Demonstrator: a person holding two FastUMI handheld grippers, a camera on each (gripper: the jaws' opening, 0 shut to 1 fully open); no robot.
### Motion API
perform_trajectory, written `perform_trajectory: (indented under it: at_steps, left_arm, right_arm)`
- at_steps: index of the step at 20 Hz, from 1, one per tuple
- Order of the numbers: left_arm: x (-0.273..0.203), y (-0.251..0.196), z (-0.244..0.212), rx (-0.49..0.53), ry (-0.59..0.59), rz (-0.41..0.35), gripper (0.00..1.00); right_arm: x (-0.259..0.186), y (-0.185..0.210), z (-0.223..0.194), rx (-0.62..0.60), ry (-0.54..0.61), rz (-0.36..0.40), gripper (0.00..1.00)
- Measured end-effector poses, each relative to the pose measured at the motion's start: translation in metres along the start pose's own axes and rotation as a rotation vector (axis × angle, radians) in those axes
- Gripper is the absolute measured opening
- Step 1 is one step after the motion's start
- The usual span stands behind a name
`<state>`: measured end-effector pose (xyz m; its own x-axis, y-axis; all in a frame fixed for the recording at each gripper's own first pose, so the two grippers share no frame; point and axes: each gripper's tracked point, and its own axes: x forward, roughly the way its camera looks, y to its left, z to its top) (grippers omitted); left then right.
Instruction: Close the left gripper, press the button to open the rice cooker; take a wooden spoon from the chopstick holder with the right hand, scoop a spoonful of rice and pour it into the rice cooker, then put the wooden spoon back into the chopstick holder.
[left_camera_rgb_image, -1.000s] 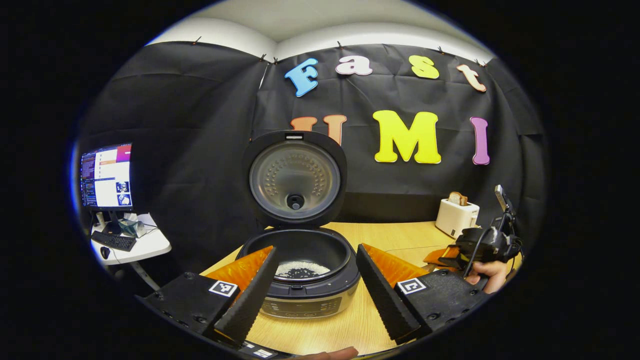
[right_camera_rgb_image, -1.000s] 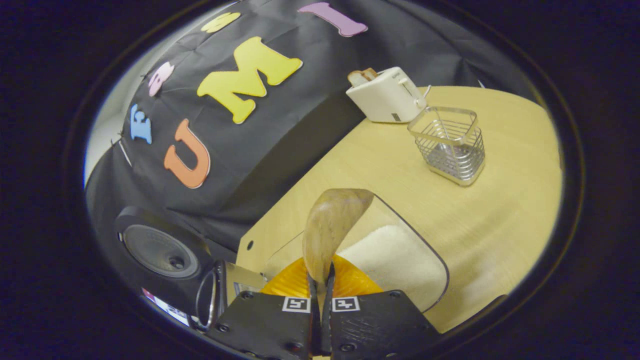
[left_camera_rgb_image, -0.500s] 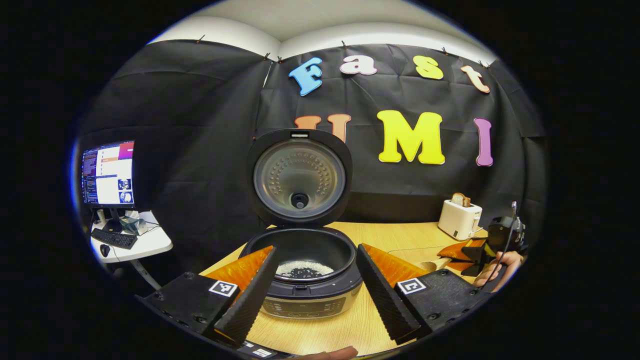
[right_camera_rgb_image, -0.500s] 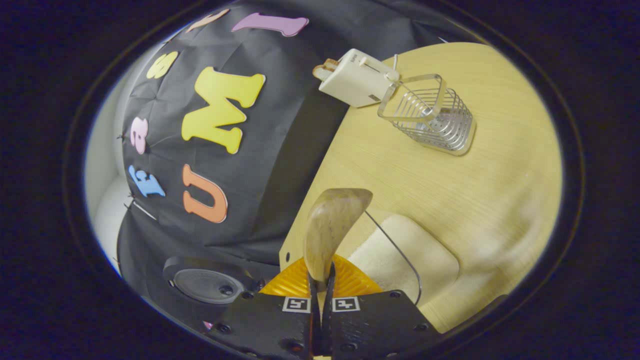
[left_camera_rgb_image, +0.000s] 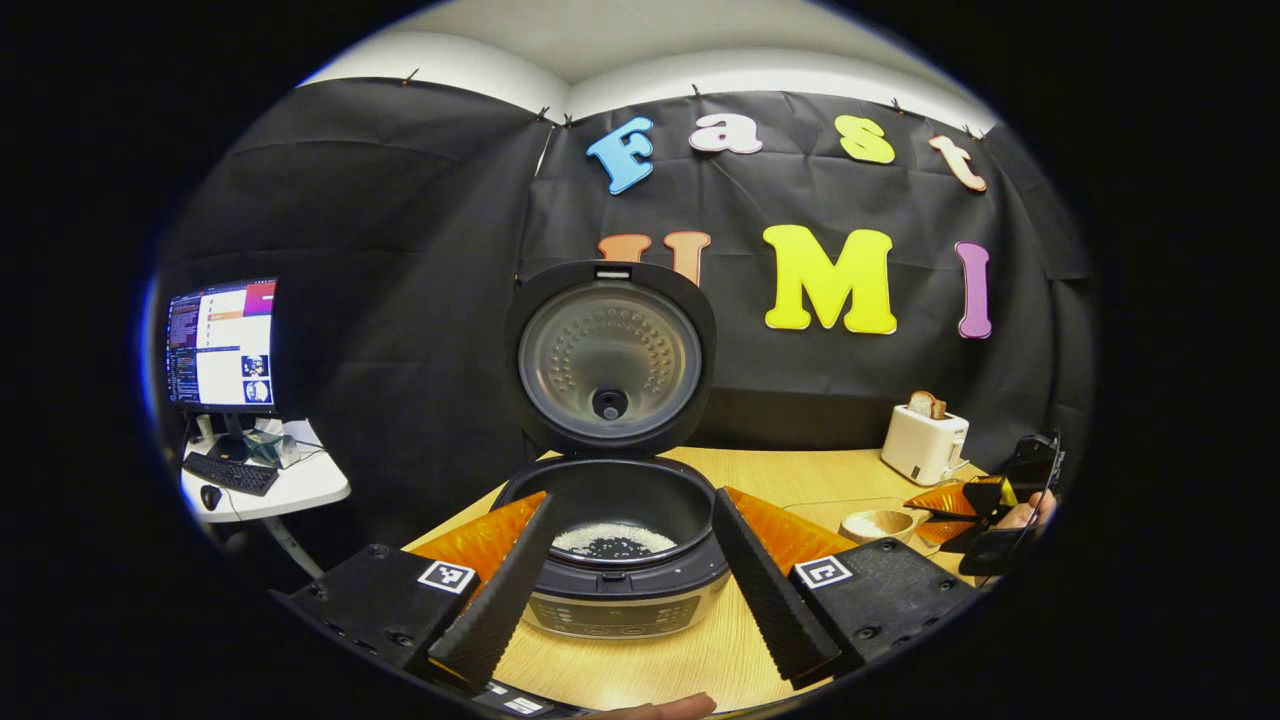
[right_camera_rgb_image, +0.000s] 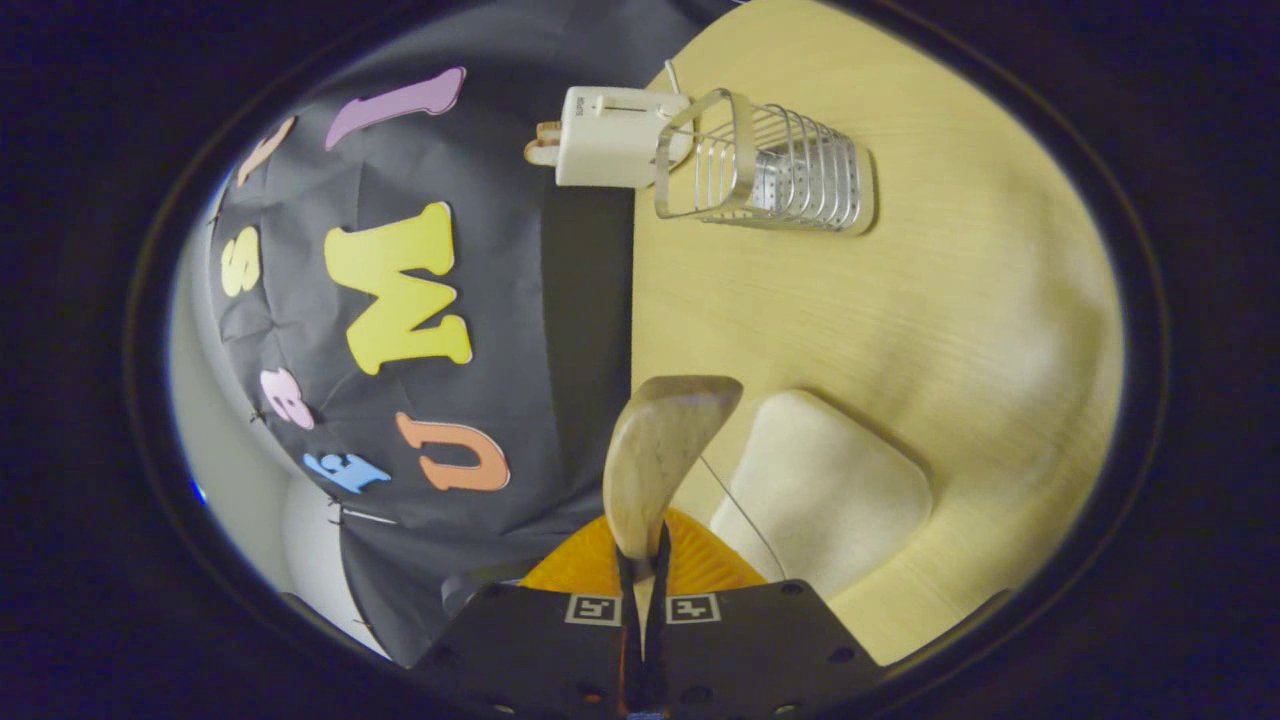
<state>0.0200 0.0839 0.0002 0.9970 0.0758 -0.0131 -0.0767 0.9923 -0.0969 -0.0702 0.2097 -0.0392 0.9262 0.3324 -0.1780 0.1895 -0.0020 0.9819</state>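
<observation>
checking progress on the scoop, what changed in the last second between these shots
The right gripper, shut on the wooden spoon, has rolled over: in the right gripper view the table now stands sideways. In the left gripper view it has dropped lower and moved right. The left gripper stayed open before the open rice cooker; the chopstick holder is still empty.

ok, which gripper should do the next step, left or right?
Right. The right gripper already has its jaws shut on the wooden spoon, beside the rice container. The left gripper is open, holding nothing, at the open rice cooker.
</observation>
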Motion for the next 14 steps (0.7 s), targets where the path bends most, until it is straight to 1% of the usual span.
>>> perform_trajectory:
  at_steps: [2,6,11,14]
  left_arm:
    - [0.0,0.001,0.0,0.0,0.002,0.0,1.0]
    - [-0.002,0.004,0.0,0.0,0.002,0.002,1.0]
    - [-0.009,0.018,0.005,0.015,-0.011,0.004,1.0]
    - [-0.013,0.036,0.005,0.018,-0.015,0.029,1.0]
  right_arm:
    - [-0.003,0.007,-0.003,-0.005,0.006,0.014,0.01]
    - [-0.011,0.034,-0.014,-0.054,-0.007,0.056,0.01]
    - [-0.012,0.081,-0.06,-0.118,0.037,0.128,0.01]
    - [-0.001,0.104,-0.091,-0.181,0.063,0.14,0.01]
